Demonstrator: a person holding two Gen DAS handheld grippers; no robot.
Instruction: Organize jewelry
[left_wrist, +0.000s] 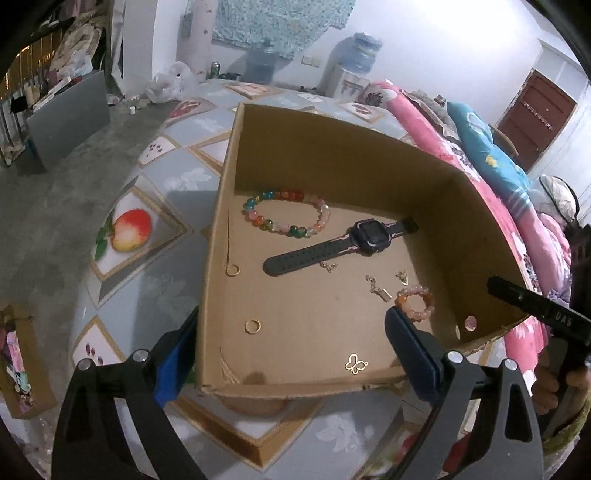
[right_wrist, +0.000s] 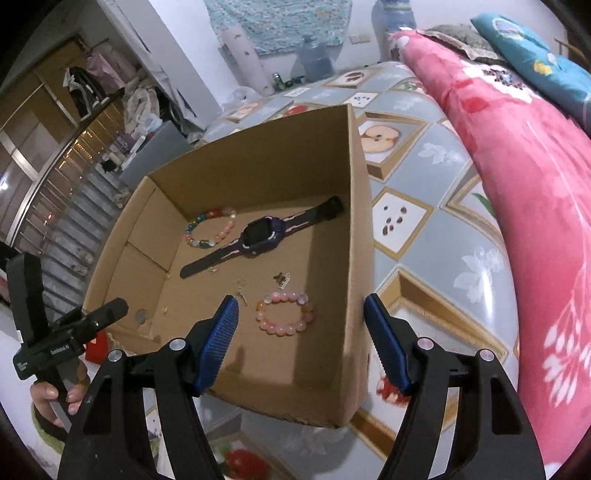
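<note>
**Both grippers spread over the box corners, nothing held**

The cardboard box (left_wrist: 332, 325) sits on a fruit-print cloth (left_wrist: 162, 177) and holds all the jewelry. In the left wrist view a rainbow bracelet (left_wrist: 286, 216) lies at 11 o'clock, a watch (left_wrist: 343, 243) across the middle, a pink bracelet (left_wrist: 415, 302) at 3 o'clock, two gold rings (left_wrist: 253, 326) toward 8 o'clock, a butterfly charm (left_wrist: 355, 363) at 6 o'clock, and small gold charms (left_wrist: 378, 290) between watch and pink bracelet.

The left gripper (left_wrist: 291, 354) stands wide, its fingers either side of the box's near corner, pinching nothing. The right gripper (right_wrist: 301, 343) is also spread and empty, one finger over the box floor beside the pink bracelet, the other outside the wall.

Judging by looks, the beads are light, hard and prone to roll; best pinched across the strand. The watch is heavier; its stiff case gives the surest hold. The rings and charms are tiny, flat and likely to slip.
</note>
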